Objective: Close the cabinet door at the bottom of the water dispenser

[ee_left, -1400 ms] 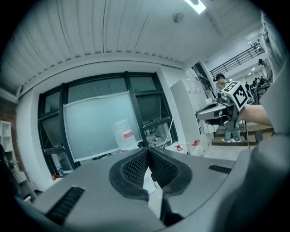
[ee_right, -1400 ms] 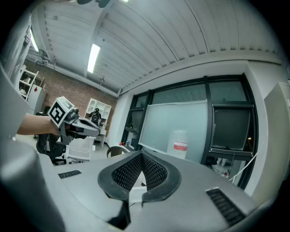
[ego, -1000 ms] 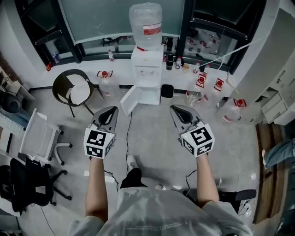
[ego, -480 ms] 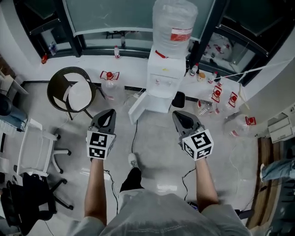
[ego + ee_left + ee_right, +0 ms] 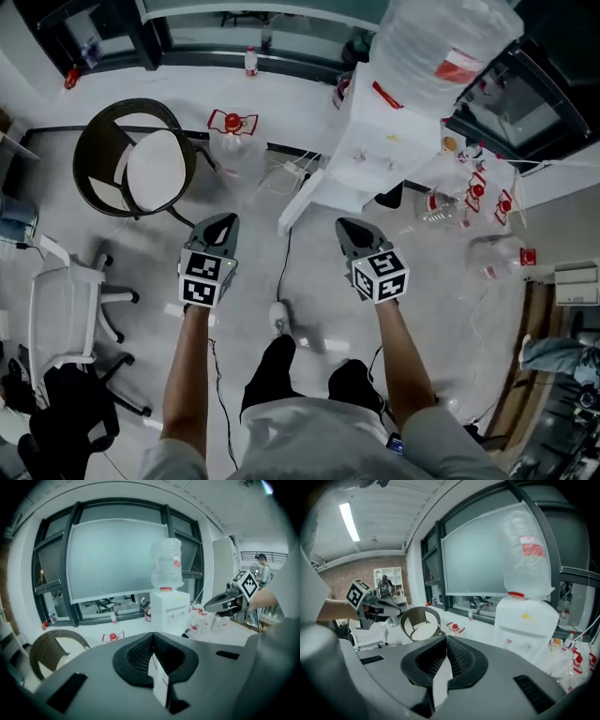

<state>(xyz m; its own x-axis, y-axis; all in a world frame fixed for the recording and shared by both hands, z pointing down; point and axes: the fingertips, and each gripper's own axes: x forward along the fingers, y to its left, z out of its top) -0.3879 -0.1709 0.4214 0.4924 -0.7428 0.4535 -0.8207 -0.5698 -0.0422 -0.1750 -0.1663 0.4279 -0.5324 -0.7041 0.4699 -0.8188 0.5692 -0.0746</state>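
A white water dispenser [image 5: 384, 150] with a big clear bottle [image 5: 441, 52] on top stands at the upper right of the head view. Its bottom cabinet door [image 5: 302, 202] hangs open toward me. My left gripper [image 5: 221, 221] is shut and empty, short of the door and to its left. My right gripper [image 5: 345, 226] is also shut and empty, just below the dispenser's base and right of the door. The dispenser [image 5: 169, 612] shows ahead in the left gripper view, and the same dispenser [image 5: 525, 623] fills the right of the right gripper view.
A round wicker chair [image 5: 136, 164] stands at the left, white office chairs [image 5: 66, 300] at the far left. Water bottles with red caps [image 5: 230, 131] lie beside the dispenser, more bottles [image 5: 487, 202] to its right. A cable [image 5: 281, 272] runs along the floor between my arms.
I have walked toward the dispenser, which now looms larger and further right in the head view. Both grippers came forward and lower with me, staying shut. The door still hangs open.
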